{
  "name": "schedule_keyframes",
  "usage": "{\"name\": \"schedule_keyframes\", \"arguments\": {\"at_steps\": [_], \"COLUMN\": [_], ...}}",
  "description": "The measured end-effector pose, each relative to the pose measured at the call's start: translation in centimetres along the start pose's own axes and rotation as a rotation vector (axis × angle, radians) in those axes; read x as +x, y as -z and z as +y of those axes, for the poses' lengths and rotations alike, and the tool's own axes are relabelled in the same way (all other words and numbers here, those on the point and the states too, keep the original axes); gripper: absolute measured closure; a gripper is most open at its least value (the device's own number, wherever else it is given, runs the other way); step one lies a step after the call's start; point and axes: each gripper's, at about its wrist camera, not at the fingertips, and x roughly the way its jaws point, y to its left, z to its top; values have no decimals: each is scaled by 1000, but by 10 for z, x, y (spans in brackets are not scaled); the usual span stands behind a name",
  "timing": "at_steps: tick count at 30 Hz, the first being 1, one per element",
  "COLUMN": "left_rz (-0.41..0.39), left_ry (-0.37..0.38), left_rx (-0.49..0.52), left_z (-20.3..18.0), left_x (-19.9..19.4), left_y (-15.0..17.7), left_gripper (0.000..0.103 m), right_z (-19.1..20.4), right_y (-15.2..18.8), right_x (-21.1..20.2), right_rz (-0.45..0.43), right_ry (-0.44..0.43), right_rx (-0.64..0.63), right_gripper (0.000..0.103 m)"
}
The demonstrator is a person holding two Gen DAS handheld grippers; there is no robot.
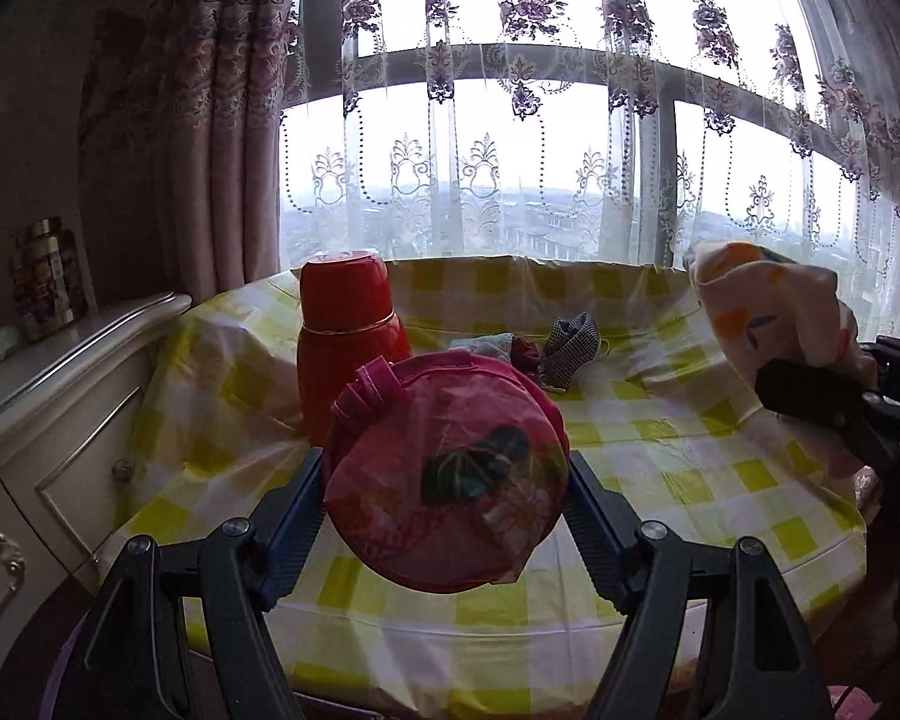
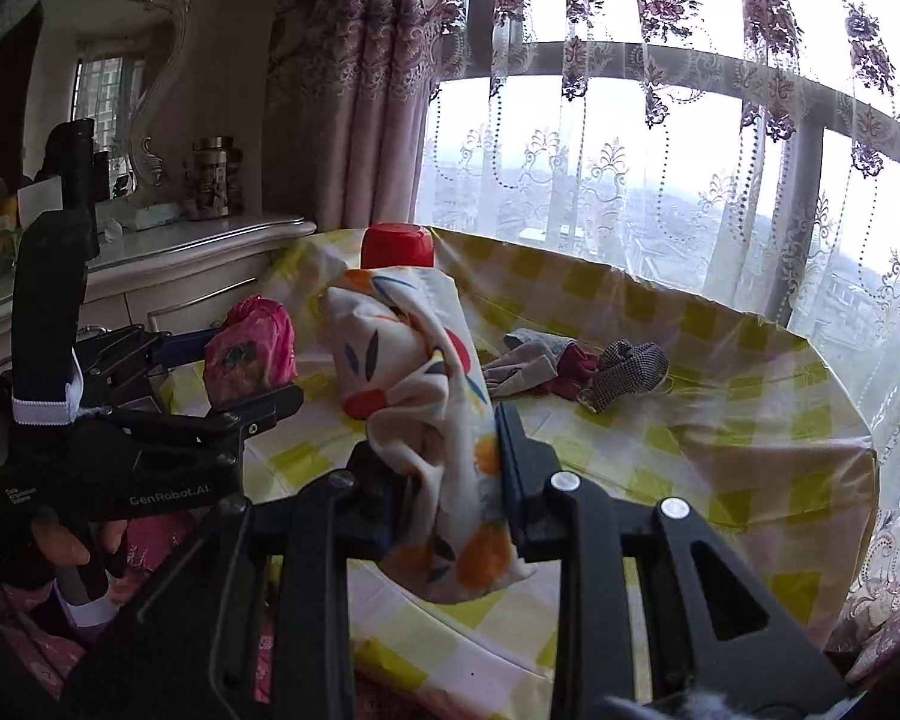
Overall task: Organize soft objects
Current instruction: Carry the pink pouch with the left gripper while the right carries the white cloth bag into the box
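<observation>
The left wrist view looks forward along its own fingers, low over the near edge of the bench, facing the window, very close to the pink mesh pouch. The right wrist view sits farther right and higher, angled leftward across the bench. Both share the red flask, the floral cloth, the small rag pile and the dresser.

pink basket, yellow-checked tablecloth, red flask
</observation>
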Motion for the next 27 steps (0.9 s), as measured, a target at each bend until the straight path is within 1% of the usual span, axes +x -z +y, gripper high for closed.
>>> {"name": "schedule_keyframes", "arguments": {"at_steps": [5,8,13,17,23,27], "left_rz": [43,71,123,146,181,219], "left_ry": [-55,-85,-126,-173,-241,-277], "left_rx": [-3,-22,-90,-147,-233,-288], "left_z": [26,42,74,100,138,161], "left_x": [-7,-11,-19,-28,-39,-44], "left_y": [10,18,34,48,71,88], "left_gripper": [27,27,27,27,27,27], "right_z": [19,33,63,92,141,170], "right_y": [-9,-12,-15,-15,-10,-3], "right_x": [16,23,33,41,53,61], "right_rz": [54,77,106,125,159,190], "right_ry": [-65,-96,-156,-213,-301,-344], "right_rx": [-16,-42,-108,-172,-286,-361], "right_gripper": [72,71,71,71,71,72]}}
